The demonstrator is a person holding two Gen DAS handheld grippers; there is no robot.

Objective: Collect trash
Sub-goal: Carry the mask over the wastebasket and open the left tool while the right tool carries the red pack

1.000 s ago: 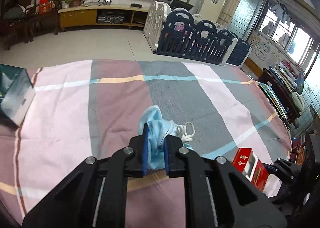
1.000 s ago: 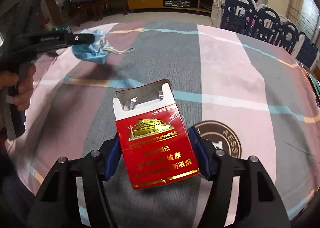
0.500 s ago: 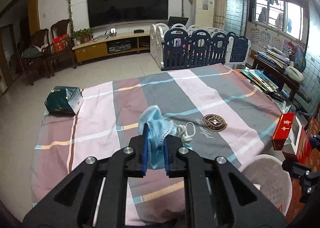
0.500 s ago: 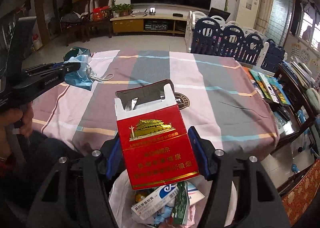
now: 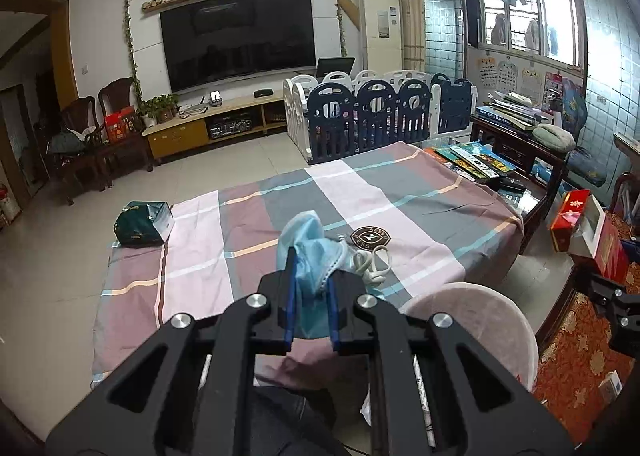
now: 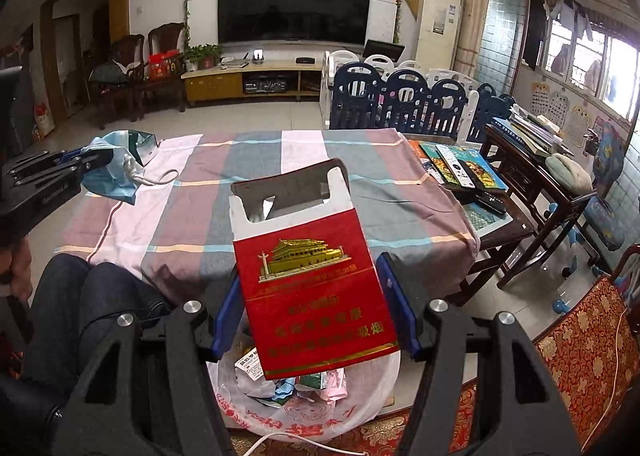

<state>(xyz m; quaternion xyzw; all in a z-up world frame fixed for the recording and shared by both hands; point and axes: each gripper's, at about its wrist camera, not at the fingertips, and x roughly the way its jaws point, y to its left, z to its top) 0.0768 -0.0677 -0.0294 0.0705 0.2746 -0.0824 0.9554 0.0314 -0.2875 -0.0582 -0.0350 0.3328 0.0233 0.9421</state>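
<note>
living-room table (image 5: 400, 192), two tongs: left tongs (image 5: 311, 310) clamped on one mask (image 5: 308, 252), right tongs (image 6: 314, 310) on one cigarette pack (image 6: 316, 296)

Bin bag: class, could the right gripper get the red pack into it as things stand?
Probably yes. The right gripper holds the red pack right over the open bin bag, with nothing in between.
</note>
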